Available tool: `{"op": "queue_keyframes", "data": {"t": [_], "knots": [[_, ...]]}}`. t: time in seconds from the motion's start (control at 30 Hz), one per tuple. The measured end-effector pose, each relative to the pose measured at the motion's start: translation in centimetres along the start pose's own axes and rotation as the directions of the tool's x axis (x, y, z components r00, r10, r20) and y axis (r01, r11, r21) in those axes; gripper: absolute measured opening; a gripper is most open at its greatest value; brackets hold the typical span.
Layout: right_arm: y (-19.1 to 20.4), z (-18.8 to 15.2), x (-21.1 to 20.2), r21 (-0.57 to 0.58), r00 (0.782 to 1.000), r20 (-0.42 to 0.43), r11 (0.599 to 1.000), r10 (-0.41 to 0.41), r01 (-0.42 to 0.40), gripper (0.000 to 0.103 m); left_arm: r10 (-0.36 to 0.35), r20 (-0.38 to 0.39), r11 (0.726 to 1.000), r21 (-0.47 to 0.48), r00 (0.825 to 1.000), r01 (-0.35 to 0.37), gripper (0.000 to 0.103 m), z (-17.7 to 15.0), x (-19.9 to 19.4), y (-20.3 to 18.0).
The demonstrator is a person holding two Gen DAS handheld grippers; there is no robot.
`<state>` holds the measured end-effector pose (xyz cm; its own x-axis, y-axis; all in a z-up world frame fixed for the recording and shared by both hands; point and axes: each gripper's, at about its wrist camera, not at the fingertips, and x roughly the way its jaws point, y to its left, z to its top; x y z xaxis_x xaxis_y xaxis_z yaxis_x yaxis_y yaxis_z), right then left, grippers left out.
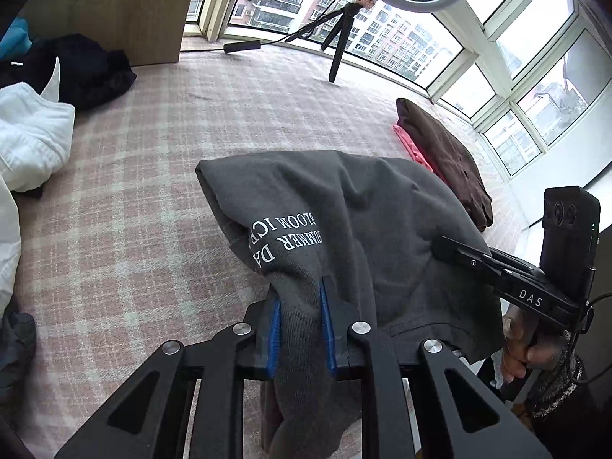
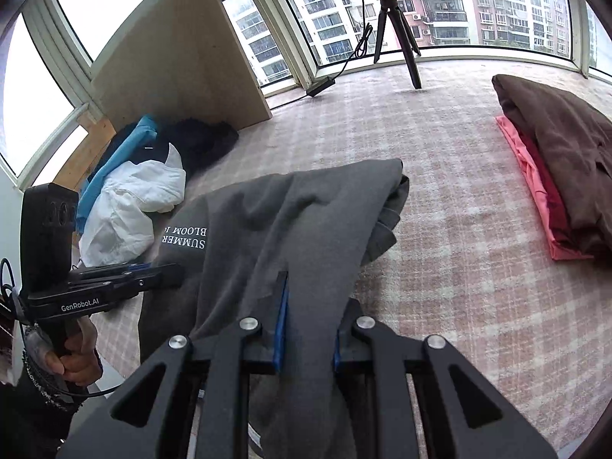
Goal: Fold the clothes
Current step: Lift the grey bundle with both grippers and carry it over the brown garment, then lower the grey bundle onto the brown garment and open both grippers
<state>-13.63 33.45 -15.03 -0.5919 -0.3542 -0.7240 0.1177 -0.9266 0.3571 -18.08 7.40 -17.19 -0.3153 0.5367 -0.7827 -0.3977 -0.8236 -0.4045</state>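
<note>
A dark grey T-shirt (image 1: 344,206) with white lettering lies partly folded on the pink plaid surface; it also shows in the right wrist view (image 2: 290,214). My left gripper (image 1: 300,294) is shut on the shirt's near edge, cloth bunched between its blue pads. My right gripper (image 2: 306,290) is shut on the same shirt, cloth draped over its fingers. In the left wrist view the right gripper (image 1: 451,248) comes in from the right with its tip on the shirt. In the right wrist view the left gripper (image 2: 168,271) sits at the shirt's left edge.
A folded brown garment (image 2: 562,145) lies on a folded pink one (image 2: 535,199) at the right. A heap of white (image 2: 130,199), blue and black clothes sits at the left by a wooden panel (image 2: 179,61). A ring-light tripod (image 2: 397,30) stands by the windows.
</note>
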Motion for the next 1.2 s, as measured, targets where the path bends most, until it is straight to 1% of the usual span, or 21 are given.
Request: {"op": "queue_keyframes", "data": {"t": [0.1, 0.17, 0.23, 0.33, 0.43, 0.53, 0.63, 0.73, 0.83, 0.93, 0.97, 1.0, 1.03, 1.07, 1.1, 1.13, 1.17, 1.2], "knots": [[-0.9, 1.4, -3.1, -0.004, 0.998, 0.057, 1.0, -0.007, 0.007, 0.017, -0.018, 0.035, 0.999, 0.04, 0.999, 0.017, 0.016, 1.2, -1.3, -2.2], [-1.9, 2.5, -5.3, -0.016, 0.995, 0.097, 1.0, -0.021, 0.023, 0.017, -0.03, 0.05, 0.997, 0.073, 0.998, 0.026, 0.016, 2.8, -1.0, -4.3], [-3.4, 3.6, -7.7, -0.031, 0.991, 0.13, 0.998, -0.043, 0.047, 0.017, -0.044, 0.07, 0.992, 0.12, 0.997, 0.035, 0.016, 4.2, -0.6, -7.0], [-6.7, 5.2, -11.3, -0.057, 0.983, 0.165, 0.994, -0.081, 0.092, 0.017, -0.064, 0.092, 0.983, 0.177, 0.994, 0.047, 0.016, 6.3, 0.7, -11.7], [-11.2, 7.1, -14.6, -0.073, 0.975, 0.193, 0.99, -0.108, 0.124, 0.017, -0.079, 0.114, 0.975, 0.218, 0.99, 0.053, 0.016, 8.8, 3.2, -16.8], [-16.4, 9.1, -17.0, -0.081, 0.972, 0.199, 0.987, -0.122, 0.141, 0.017, -0.094, 0.127, 0.968, 0.243, 0.987, 0.061, 0.016, 11.4, 6.0, -21.7], [-21.6, 11.2, -17.9, -0.093, 0.973, 0.191, 0.984, -0.13, 0.15, 0.017, -0.087, 0.135, 0.965, 0.259, 0.987, 0.049, 0.016, 13.5, 9.0, -25.8], [-26.6, 13.3, -17.5, -0.083, 0.978, 0.171, 0.987, -0.123, 0.139, 0.017, -0.074, 0.137, 0.966, 0.257, 0.988, 0.037, 0.016, 15.5, 12.0, -29.1], [-30.5, 15.0, -16.1, -0.09, 0.983, 0.144, 0.987, -0.116, 0.13, 0.017, -0.048, 0.121, 0.969, 0.248, 0.991, 0.016, 0.016, 17.1, 14.9, -30.6], [-33.7, 15.9, -14.2, -0.088, 0.991, 0.106, 0.992, -0.084, 0.093, 0.017, -0.019, 0.1, 0.972, 0.235, 0.995, -0.005, 0.016, 18.2, 17.7, -31.3], [-34.9, 16.0, -13.1, -0.083, 0.995, 0.079, 0.994, -0.064, 0.07, 0.017, -0.005, 0.094, 0.973, 0.232, 0.996, -0.017, 0.016, 18.5, 18.7, -31.4], [-36.4, 16.1, -11.5, -0.07, 0.999, 0.034, 0.997, -0.032, 0.034, 0.018, 0.012, 0.084, 0.97, 0.241, 0.996, -0.032, 0.018, 18.6, 19.9, -31.2], [-37.9, 16.1, -9.9, -0.056, 1.0, -0.011, 0.998, 0.0, -0.001, 0.021, 0.069, 0.068, 0.968, 0.237, 0.995, -0.084, 0.019, 18.6, 21.6, -30.6], [-39.5, 16.1, -8.6, -0.033, 0.998, -0.057, 0.999, 0.008, -0.009, 0.021, 0.134, 0.05, 0.962, 0.232, 0.99, -0.142, 0.02, 18.7, 23.4, -30.0], [-41.0, 15.8, -7.7, 0.001, 0.994, -0.108, 1.0, -0.025, 0.026, 0.025, 0.183, 0.017, 0.963, 0.198, 0.983, -0.183, 0.019, 18.7, 24.7, -28.7], [-42.5, 15.5, -6.8, 0.033, 0.986, -0.159, 0.997, -0.056, 0.062, 0.027, 0.169, -0.005, 0.975, 0.151, 0.986, -0.166, 0.019, 18.5, 24.8, -27.4], [-43.3, 15.4, -6.5, 0.048, 0.981, -0.178, 0.995, -0.075, 0.085, 0.027, 0.143, -0.024, 0.985, 0.101, 0.989, -0.14, 0.02, 18.4, 24.6, -26.0], [-43.0, 15.8, -7.1, 0.035, 0.987, -0.142, 0.996, -0.076, 0.082, 0.027, 0.146, -0.005, 0.985, 0.094, 0.989, -0.145, 0.02, 18.5, 23.5, -25.7]]}}
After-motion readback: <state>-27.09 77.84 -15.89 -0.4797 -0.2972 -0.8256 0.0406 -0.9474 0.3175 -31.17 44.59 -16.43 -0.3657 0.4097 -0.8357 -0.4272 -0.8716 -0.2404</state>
